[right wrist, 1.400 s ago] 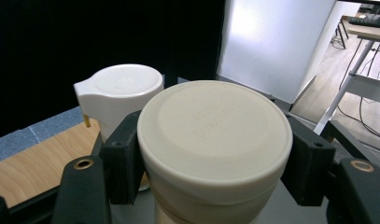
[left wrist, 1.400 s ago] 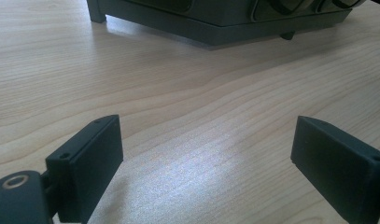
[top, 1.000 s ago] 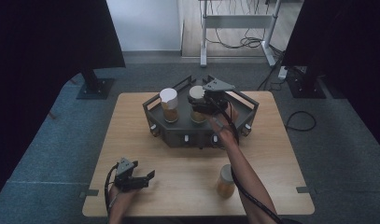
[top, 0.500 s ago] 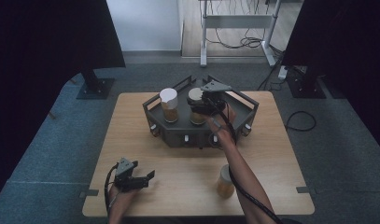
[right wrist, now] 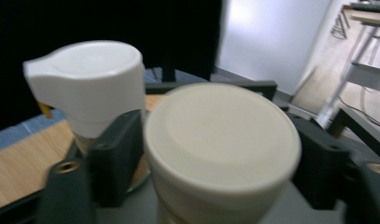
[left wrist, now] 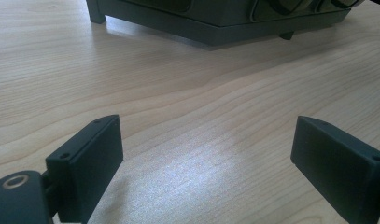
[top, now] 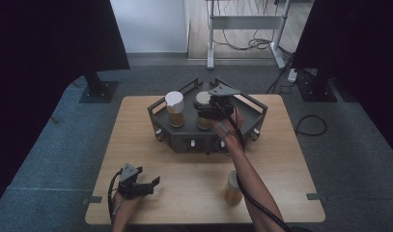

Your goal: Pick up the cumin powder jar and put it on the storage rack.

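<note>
A dark tray (top: 184,135) at the table's far middle holds two jars of brown stuff. One has a white flip lid (top: 174,107) (right wrist: 92,79), the other a cream lid (top: 202,99) (right wrist: 220,135). My right gripper (top: 206,112) (right wrist: 220,140) reaches over the tray with the cream-lidded jar between its jaws. The jaws have just been opening and stand beside the lid without pressing on it. My left gripper (top: 153,183) (left wrist: 206,144) rests near the table's front left, open, with bare wood between its jaws.
A third jar (top: 232,187) stands on the table at the front right, beside my right forearm. The tray's near wall (left wrist: 215,28) lies ahead of the left gripper. Stands and cables are on the floor beyond the table.
The right gripper stays at the cream-lidded jar in the tray, having edged barely to the left. The left gripper has not moved.
</note>
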### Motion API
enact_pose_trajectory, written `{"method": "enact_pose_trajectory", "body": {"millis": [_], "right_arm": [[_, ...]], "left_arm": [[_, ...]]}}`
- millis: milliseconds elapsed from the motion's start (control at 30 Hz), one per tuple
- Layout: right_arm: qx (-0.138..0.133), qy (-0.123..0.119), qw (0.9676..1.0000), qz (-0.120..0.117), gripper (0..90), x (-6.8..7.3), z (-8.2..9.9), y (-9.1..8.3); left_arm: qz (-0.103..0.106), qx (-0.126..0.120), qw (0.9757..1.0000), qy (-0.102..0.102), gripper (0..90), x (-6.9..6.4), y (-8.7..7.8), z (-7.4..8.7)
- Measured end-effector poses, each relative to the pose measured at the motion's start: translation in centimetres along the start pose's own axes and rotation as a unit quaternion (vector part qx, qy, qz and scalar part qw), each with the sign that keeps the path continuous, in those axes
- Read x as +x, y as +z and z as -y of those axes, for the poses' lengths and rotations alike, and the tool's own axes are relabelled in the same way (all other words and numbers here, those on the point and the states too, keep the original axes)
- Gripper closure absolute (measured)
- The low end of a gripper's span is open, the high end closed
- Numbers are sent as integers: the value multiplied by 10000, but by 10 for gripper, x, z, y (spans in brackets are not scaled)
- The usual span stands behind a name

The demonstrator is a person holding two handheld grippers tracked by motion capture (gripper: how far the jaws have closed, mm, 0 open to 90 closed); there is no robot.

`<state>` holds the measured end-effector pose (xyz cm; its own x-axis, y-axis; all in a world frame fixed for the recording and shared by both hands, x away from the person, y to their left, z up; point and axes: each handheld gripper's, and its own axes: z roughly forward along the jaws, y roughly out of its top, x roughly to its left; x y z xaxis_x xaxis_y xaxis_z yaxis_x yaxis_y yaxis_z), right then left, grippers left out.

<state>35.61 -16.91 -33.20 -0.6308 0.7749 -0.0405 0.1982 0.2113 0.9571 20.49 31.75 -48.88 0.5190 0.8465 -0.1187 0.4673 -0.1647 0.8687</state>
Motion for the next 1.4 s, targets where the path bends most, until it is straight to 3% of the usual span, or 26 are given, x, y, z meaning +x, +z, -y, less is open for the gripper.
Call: {"method": "enact_pose_trajectory", "body": {"millis": [100,267,1400], "right_arm": [[-42,-90,9999,47,113,3,-1,0],[5,-97,9999,112,72,5,-2,1],[3,-136,9999,-42,95,4,-2,-12]], "left_arm": [[-1,-2,10000,10,85,0,0,0],[5,1,10000,15,85,0,0,0],[2,8,10000,-3,85,0,0,0]]}}
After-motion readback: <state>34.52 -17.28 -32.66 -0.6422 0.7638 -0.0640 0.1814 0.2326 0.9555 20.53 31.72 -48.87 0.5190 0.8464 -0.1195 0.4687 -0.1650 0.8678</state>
